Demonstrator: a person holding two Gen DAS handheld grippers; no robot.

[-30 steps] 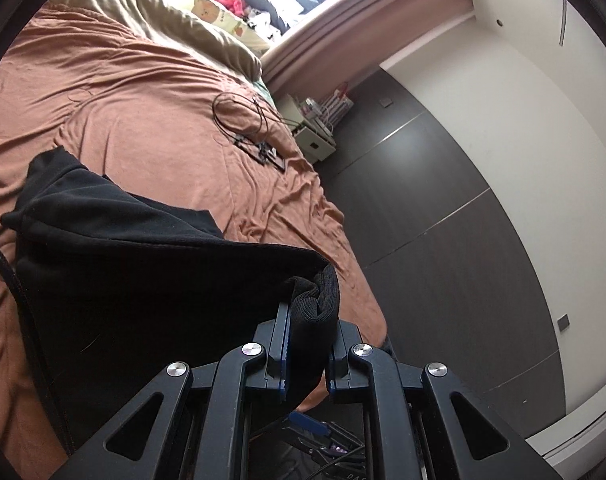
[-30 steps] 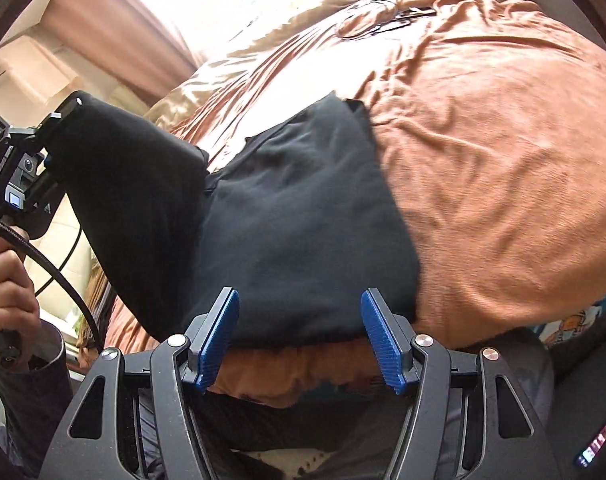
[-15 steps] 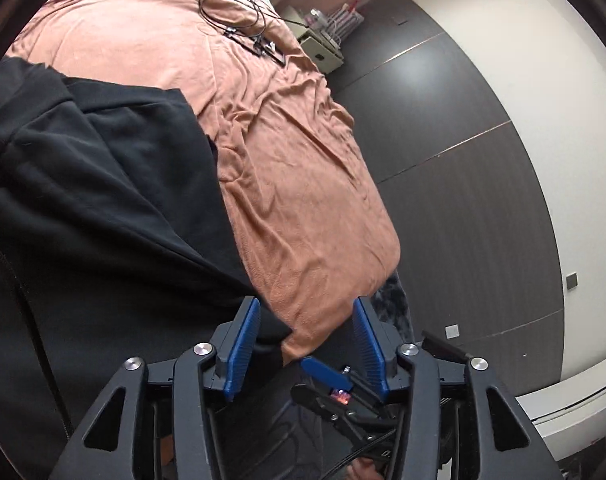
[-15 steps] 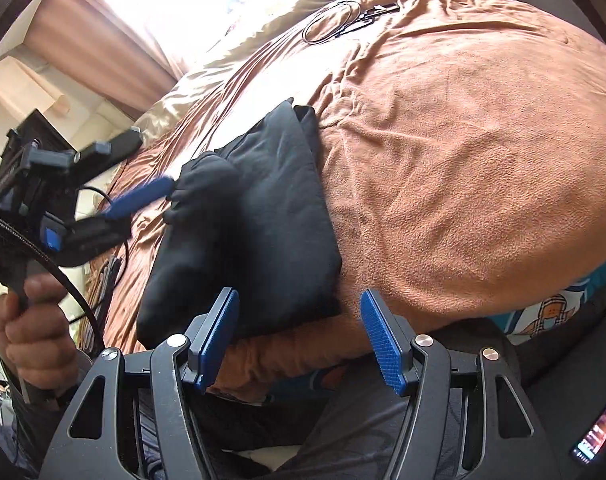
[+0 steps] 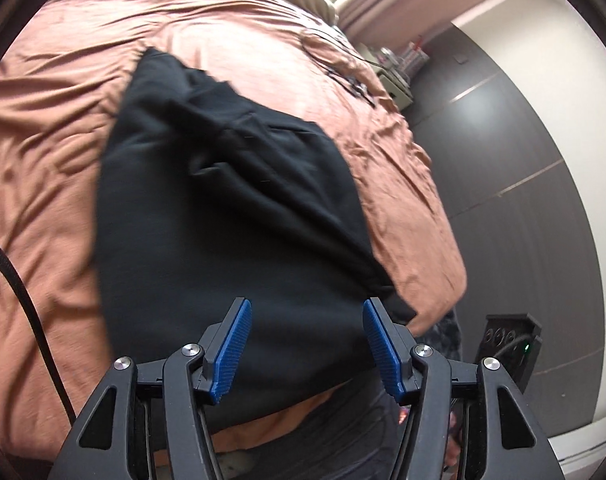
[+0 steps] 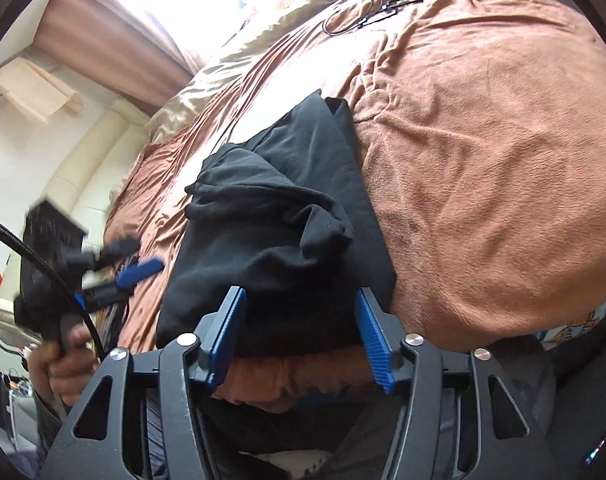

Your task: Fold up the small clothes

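Now the black garment [image 5: 231, 216] lies folded, rumpled — both grippers open, empty.

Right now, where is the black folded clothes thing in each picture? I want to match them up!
Left wrist view: the black garment fills the middle, reaching down between the open left gripper.
Right wrist view: the black garment lies left of centre, just above the open right gripper.
Shared landmark: the looped black cable on the brown blanket, top right in the left view, top centre in the right.
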